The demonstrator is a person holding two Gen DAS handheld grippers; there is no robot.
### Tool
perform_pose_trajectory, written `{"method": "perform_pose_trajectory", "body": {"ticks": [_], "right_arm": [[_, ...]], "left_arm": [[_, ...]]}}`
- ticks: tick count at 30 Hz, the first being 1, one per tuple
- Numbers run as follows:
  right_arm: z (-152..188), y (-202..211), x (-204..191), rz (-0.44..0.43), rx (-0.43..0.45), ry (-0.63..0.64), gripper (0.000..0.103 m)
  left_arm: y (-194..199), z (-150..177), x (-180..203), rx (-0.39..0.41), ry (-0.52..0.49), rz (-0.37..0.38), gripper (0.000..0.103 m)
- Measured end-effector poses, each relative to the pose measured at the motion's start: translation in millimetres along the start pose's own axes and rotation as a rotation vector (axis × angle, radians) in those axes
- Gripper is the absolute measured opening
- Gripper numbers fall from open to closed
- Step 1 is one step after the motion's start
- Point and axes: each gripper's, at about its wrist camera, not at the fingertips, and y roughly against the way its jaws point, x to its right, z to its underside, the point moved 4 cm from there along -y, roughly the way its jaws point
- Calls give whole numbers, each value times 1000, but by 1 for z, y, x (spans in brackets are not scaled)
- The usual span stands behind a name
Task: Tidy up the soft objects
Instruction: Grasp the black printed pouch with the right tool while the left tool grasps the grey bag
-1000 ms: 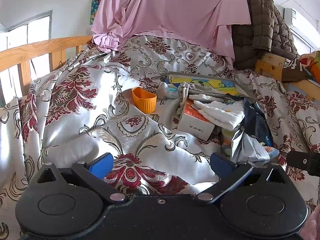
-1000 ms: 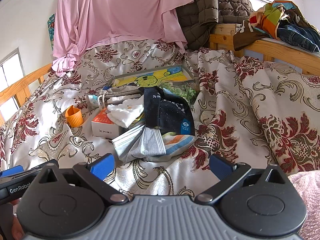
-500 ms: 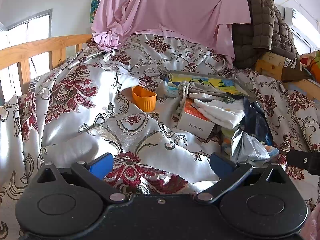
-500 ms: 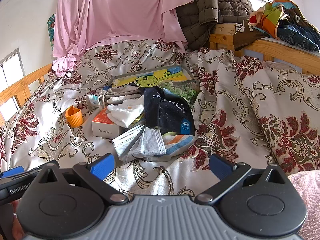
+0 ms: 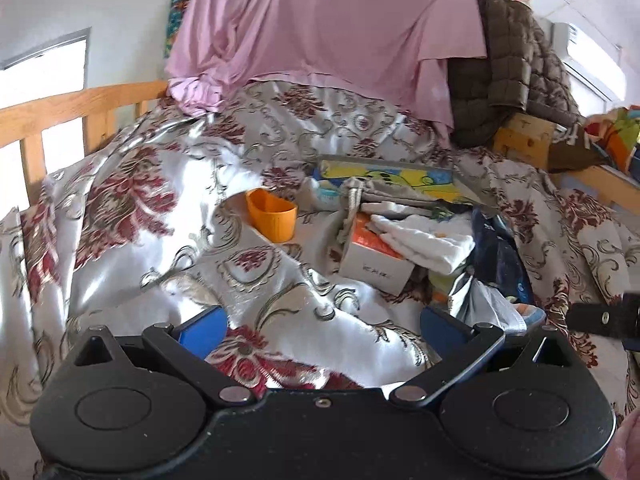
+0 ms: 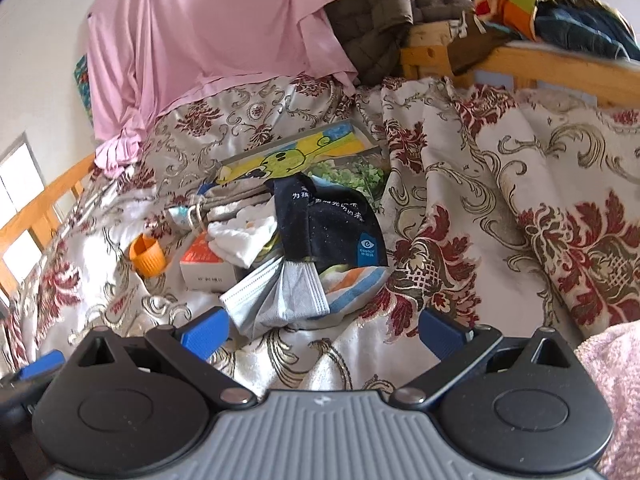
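Grey face masks (image 6: 276, 300) just ahead of spread right claw (image 6: 322, 330), perhaps touching.

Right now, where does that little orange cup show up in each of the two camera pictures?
Left wrist view: the orange cup sits just left of centre on the bedspread, left of the white and orange box.
Right wrist view: the orange cup lies at the left, again left of the box.
Shared landmark: the yellow cartoon box behind the pile.
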Motion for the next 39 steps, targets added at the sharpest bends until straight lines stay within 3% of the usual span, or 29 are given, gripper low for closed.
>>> {"method": "perform_pose_trajectory", "body": {"ticks": [5,11,20,24,33,39], "right_arm": [[-13,-15,3,-48,-16,4,103],[-36,-42,12,-67,-17,39,103],[-65,-99,23,-138,-53,84,103],[-74,-125,25,-130,-46,130,103],[-86,-159,23,-213,-7,158,103],[-92,-169,15,-231,37,213,103]], "left_arm": [[-8,-5,13,-2,-49,57,102],[-27,-9,39,-46,-134,182,102],[-76,-15,65,-136,-154,315,102],[-96,-14,77,-185,-168,376,102],[-129,-7,82,-281,-91,410,102],[-141,-9,77,-323,-28,426,93]]}}
